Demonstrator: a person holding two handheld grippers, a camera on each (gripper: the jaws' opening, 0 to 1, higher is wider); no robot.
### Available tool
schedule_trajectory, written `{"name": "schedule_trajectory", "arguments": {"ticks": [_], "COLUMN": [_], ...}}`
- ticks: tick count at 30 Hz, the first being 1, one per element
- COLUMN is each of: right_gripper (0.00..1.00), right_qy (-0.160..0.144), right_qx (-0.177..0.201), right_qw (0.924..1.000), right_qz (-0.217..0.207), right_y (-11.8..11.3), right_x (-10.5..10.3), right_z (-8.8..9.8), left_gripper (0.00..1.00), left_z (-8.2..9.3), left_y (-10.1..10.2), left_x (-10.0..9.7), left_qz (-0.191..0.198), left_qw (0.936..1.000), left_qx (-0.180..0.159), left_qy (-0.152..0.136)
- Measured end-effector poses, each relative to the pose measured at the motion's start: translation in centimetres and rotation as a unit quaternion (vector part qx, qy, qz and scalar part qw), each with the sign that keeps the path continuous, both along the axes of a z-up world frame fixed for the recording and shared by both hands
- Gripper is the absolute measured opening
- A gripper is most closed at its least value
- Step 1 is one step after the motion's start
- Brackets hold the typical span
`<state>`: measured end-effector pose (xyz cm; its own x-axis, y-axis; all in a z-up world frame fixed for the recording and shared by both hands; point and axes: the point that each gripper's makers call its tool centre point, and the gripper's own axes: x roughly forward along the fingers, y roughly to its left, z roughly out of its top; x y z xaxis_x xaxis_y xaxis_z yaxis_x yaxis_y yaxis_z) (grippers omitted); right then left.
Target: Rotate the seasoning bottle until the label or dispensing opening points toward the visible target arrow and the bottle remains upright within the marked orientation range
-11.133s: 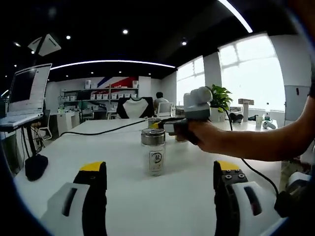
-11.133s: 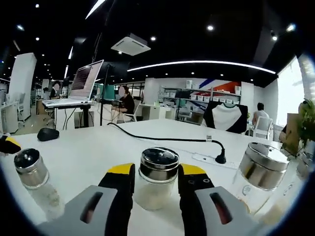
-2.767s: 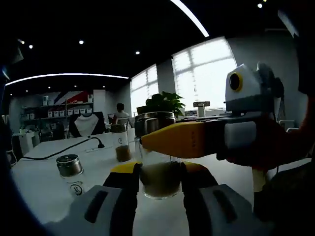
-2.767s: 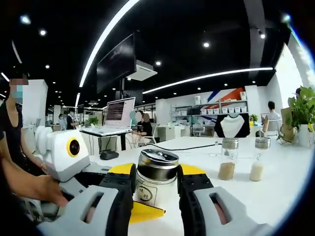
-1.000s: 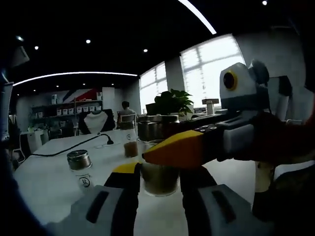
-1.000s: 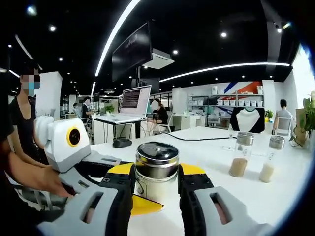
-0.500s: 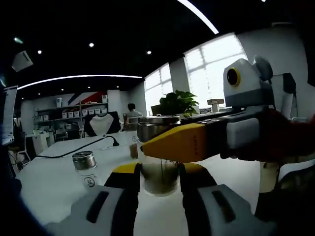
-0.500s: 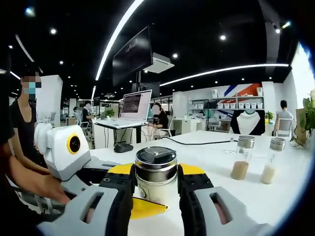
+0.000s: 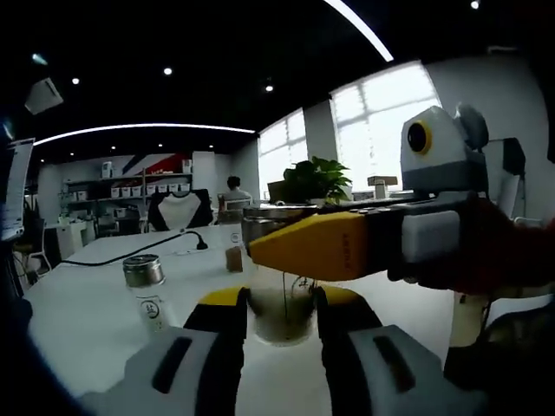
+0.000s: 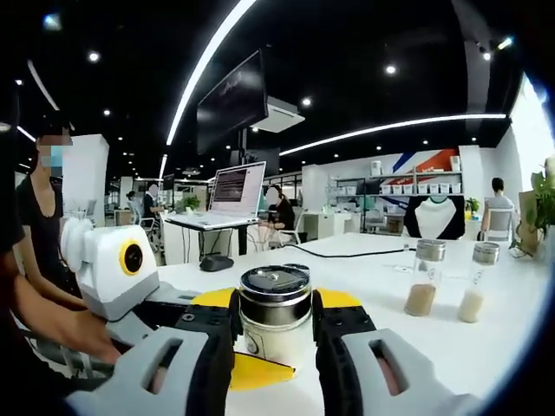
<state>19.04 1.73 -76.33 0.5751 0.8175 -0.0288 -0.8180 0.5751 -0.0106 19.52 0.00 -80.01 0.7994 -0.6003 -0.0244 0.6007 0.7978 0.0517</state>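
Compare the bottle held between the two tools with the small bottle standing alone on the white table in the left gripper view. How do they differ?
The held bottle sits between the jaws of the left tool, with the right tool closed on it higher up; the small bottle stands apart, touched by nothing. The held bottle contains dark greenish-brown seasoning, while the small bottle looks pale, with a printed label. The held bottle looks wider. Both are upright glass bottles with metal caps.

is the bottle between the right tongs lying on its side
No, the bottle stands upright between the right tongs, its metal cap on top.
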Motion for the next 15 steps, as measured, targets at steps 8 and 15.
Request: {"name": "schedule_trajectory", "arguments": {"ticks": [8,15], "right_gripper": [0.36,0.31], "right_qy": [0.016,0.023], "right_qx": [-0.02,-0.02], "right_qw": [0.9997,0.9995], "right_qz": [-0.003,-0.006], "right_y": [-0.1,-0.6], "right_x": [-0.3,0.5], "right_z": [-1.6,-1.4], "left_gripper": [0.33,0.33], "left_z": [0.0,-0.1], "left_y": [0.2,-0.3], "left_x": [0.6,0.8], "left_qz": [0.01,0.002], "left_qw": [0.9998,1.0], "left_qx": [0.019,0.009], "left_qy": [-0.006,-0.002]}}
